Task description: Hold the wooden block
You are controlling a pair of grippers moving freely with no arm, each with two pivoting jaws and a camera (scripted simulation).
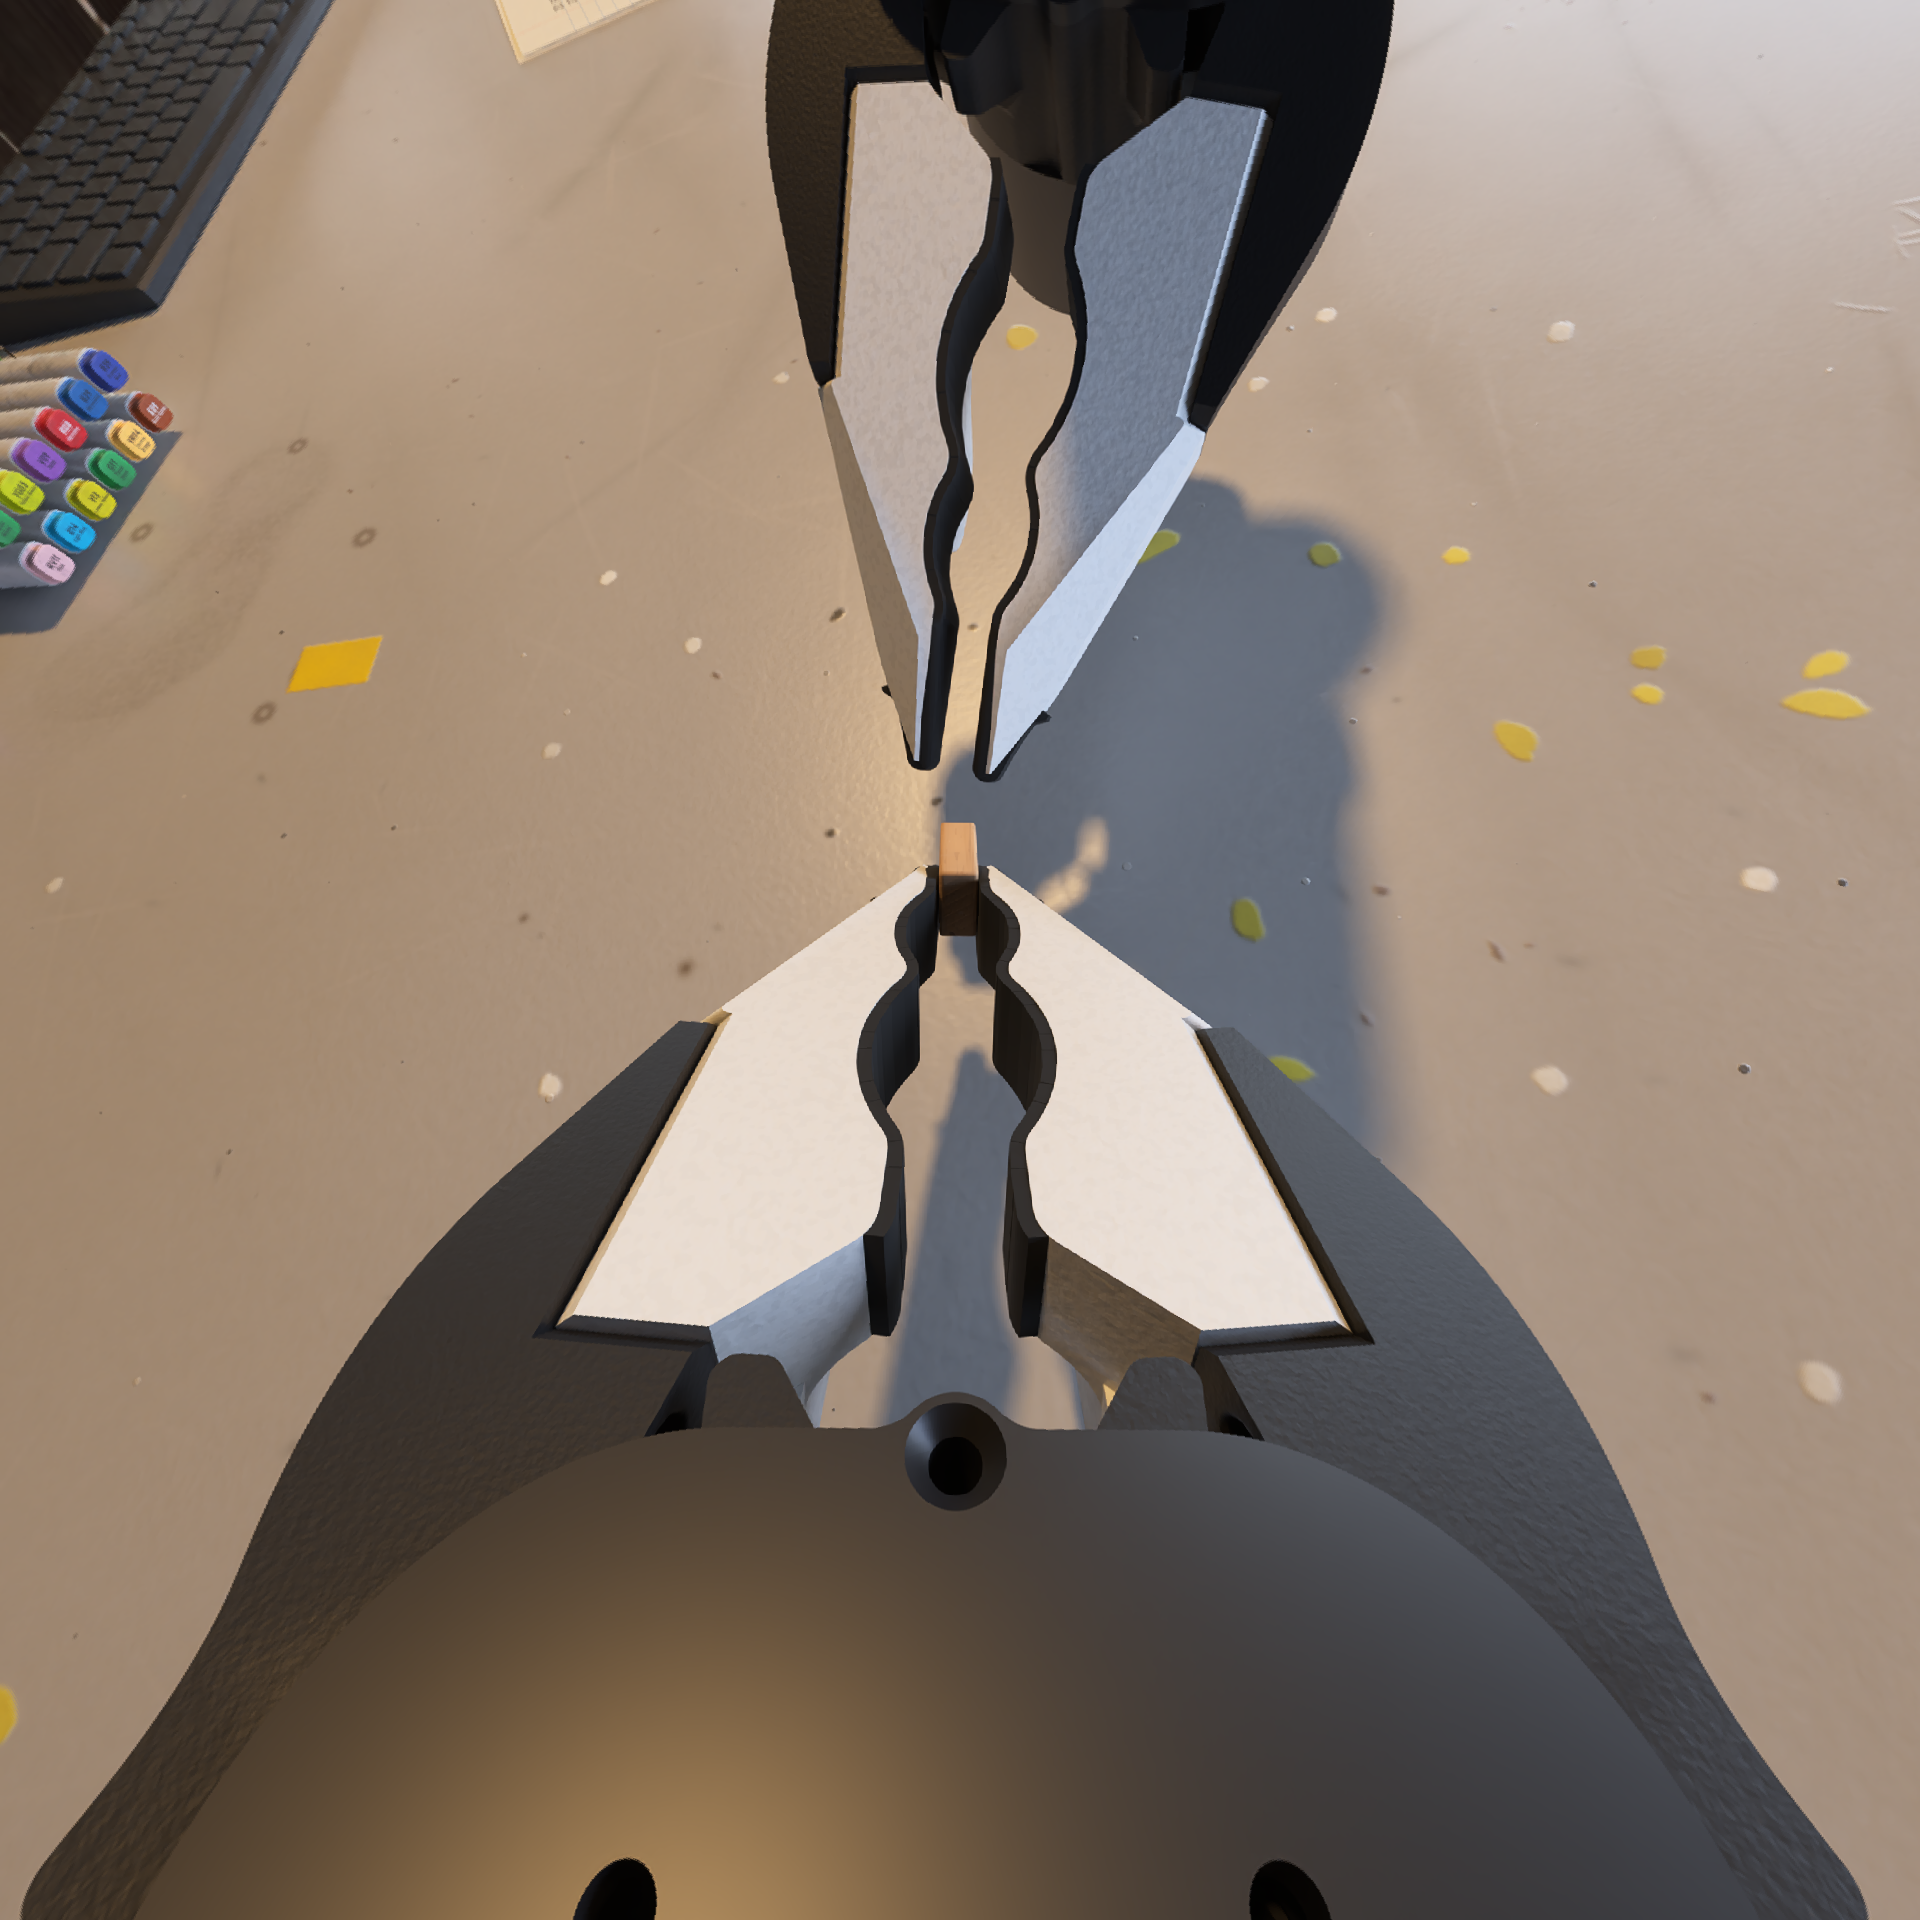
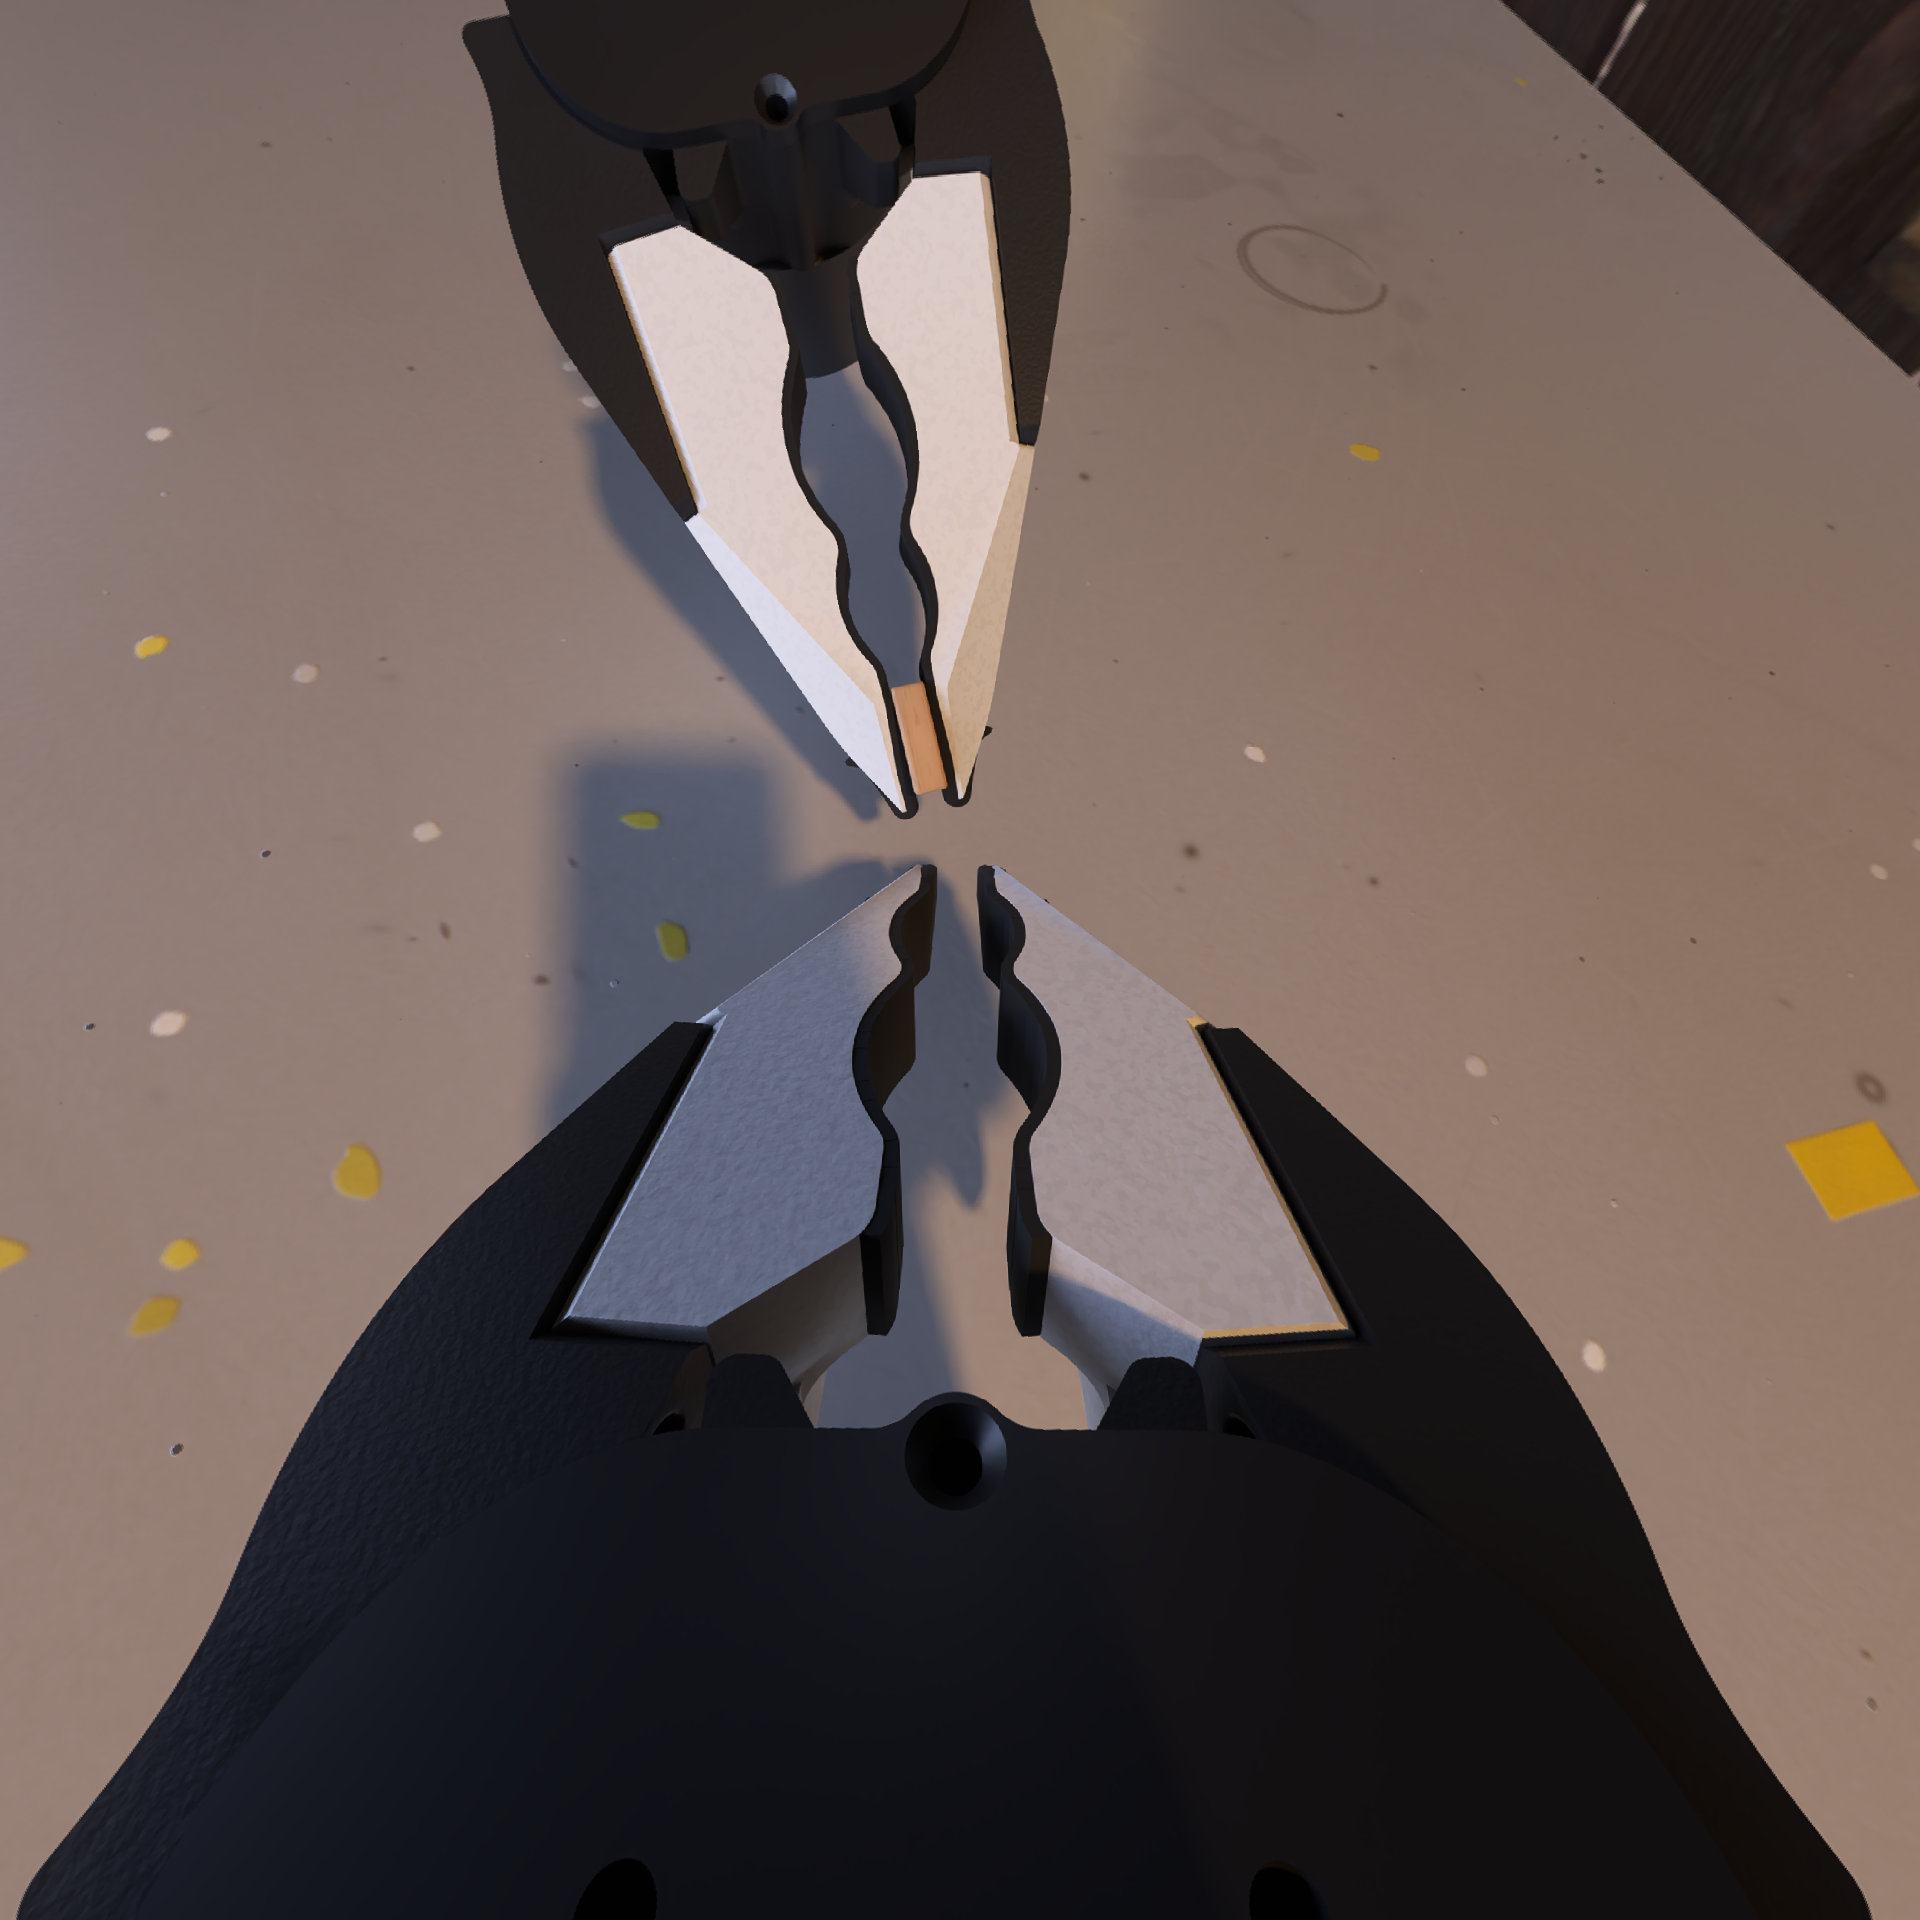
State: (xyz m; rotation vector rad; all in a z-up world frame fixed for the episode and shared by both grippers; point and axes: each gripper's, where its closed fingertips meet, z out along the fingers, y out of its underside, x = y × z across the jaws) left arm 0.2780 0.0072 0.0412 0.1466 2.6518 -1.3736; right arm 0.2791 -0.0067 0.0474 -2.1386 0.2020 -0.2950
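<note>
A small wooden block point(image 1: 957, 854) is pinched between the tips of my left gripper point(image 1: 957, 881), which is shut on it and holds it above the tan table. Its far end sticks out past the fingertips. My right gripper point(image 1: 954, 771) points at it from the opposite side, tip to tip, a short gap away. In the right wrist view my right gripper point(image 2: 956, 875) has its jaws narrowly apart with nothing between them. The left gripper point(image 2: 928, 805) shows there with the block point(image 2: 920, 740) between its tips.
A dark keyboard point(image 1: 114, 156) and a set of coloured markers point(image 1: 73, 468) lie at the far left. A yellow square note point(image 1: 335, 663) lies on the table, also in the right wrist view point(image 2: 1851, 1168). Small yellow and white specks are scattered about. The table edge point(image 2: 1714, 197) runs at the upper right.
</note>
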